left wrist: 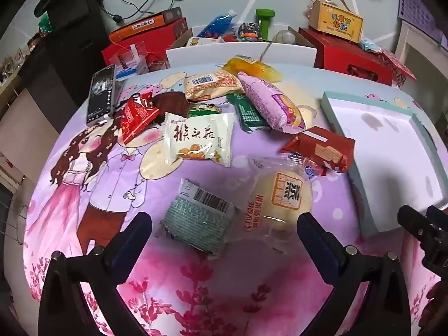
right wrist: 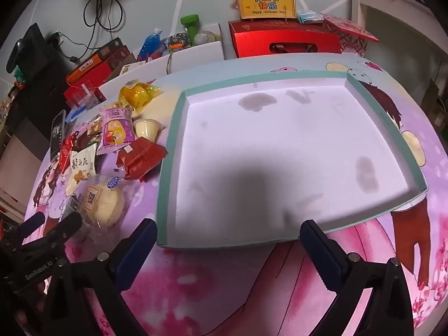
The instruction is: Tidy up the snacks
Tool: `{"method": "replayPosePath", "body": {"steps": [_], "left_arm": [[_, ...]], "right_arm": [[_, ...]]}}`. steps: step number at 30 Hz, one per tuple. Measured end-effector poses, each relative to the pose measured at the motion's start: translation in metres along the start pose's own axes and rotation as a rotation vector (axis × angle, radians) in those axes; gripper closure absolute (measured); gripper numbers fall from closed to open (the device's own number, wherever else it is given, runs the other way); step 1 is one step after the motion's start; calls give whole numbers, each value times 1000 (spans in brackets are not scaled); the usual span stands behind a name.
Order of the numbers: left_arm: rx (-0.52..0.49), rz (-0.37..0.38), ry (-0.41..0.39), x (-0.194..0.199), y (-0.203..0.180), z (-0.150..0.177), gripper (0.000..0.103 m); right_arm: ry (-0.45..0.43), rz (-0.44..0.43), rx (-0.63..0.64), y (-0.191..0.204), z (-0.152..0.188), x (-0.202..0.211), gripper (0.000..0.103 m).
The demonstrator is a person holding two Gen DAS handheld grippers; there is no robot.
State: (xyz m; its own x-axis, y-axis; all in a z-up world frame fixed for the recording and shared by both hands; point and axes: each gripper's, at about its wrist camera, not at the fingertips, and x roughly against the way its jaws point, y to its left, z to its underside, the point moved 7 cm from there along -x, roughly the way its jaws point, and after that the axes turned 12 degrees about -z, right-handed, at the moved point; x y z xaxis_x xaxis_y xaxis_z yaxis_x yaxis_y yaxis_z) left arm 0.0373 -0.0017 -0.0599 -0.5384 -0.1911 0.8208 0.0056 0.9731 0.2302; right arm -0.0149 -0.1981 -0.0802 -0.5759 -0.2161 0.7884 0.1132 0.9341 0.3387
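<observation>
Left gripper (left wrist: 224, 232) hovering spread over bun packet (left wrist: 280, 198) – slick wrapper risking slipping; right gripper (right wrist: 228, 236) waiting spread at empty tray (right wrist: 170, 151).

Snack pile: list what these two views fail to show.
- Green packet, left wrist view: its label is mostly covered by the pink packet.
- Phone screen, left wrist view: content too small and blurred.
- Brown packet, left wrist view: largely hidden behind the red triangular packet.
</observation>
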Motion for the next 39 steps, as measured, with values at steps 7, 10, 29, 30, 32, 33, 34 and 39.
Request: {"method": "replayPosePath", "body": {"steps": [7,10,29,30,32,33,34,39], "left_arm": [[-26,4,-41,10,-2,-2,0],[-24,3,-31,8,-3,-2,0],[-36,2,-33,11,-7,-1,0],[-35,1,-32,11,-7,-1,0],[-34,0,-29,10,-6,-1,0],[-33,0,-27,10,-5,-1,0],[-32,0,-26,9,-5,-1,0],[-33,-2,-23,8,-5,-1,0]], "right_arm": [[-11,18,19,3,0,1,0],[-9,23,21,-1,1,0,0],[-3,36,25,-2,1,2,0],[-3,35,26,-2,1,2,0],[-4,35,26,-2,1,2,0],[-3,35,26,-2,1,2,0],[-4,35,26,-2,1,2,0],[-3,35,25,-2,1,2,0]]}}
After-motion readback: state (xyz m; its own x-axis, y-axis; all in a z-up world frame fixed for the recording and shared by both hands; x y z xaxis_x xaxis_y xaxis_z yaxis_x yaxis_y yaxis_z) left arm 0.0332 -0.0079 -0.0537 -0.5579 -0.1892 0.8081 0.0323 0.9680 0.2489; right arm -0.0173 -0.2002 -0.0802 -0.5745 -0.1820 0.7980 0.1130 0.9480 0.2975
